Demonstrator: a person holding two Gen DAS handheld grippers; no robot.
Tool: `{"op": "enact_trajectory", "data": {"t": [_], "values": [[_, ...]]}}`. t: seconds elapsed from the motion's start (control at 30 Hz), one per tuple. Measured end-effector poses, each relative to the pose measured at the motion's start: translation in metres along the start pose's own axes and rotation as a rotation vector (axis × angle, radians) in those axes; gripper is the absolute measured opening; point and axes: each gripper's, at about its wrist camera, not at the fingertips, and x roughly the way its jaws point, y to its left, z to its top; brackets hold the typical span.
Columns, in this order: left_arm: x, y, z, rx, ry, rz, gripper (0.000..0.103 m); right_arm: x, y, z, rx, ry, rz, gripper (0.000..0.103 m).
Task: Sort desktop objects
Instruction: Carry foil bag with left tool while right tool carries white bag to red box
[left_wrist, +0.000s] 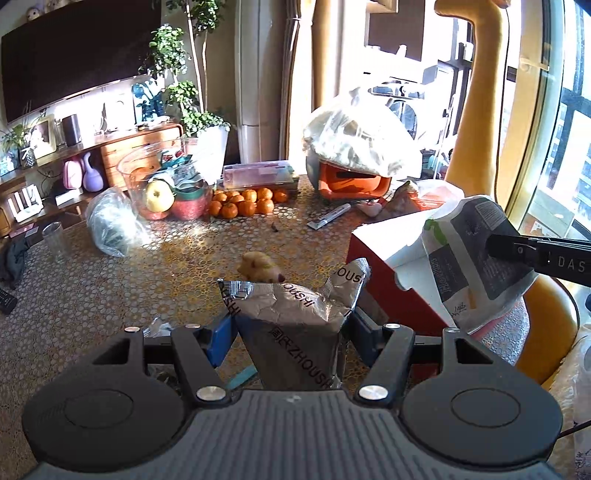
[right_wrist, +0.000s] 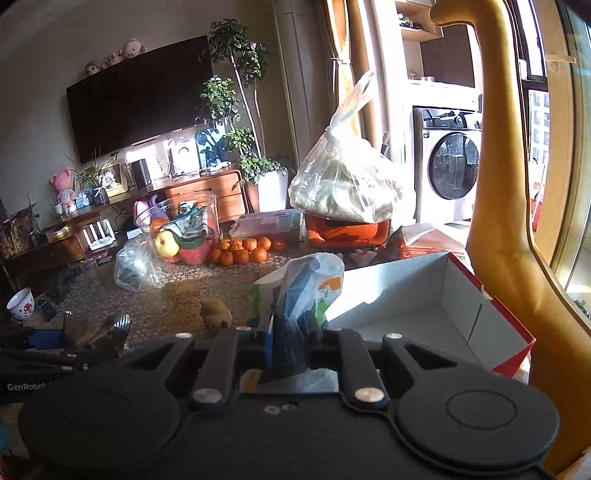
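Clenched in the left gripper (left_wrist: 290, 325), a foil pouch (left_wrist: 295, 314) rides clear of the table (left_wrist: 147, 266) — lifted for sorting. Right gripper (right_wrist: 290, 332), tilted down, pinches a printed bag (right_wrist: 306, 284) just beside the open box (right_wrist: 424, 291) — likely its destination.
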Motion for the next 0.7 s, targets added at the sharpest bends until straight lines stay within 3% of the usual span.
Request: {"op": "enact_trajectory", "data": {"t": [0.7], "values": [[0.054, -0.116, 0.037, 0.21, 0.011, -0.145, 0.065, 0.016, -0.081, 0.005, 0.011, 0.019, -0.11, 0.014]]}}
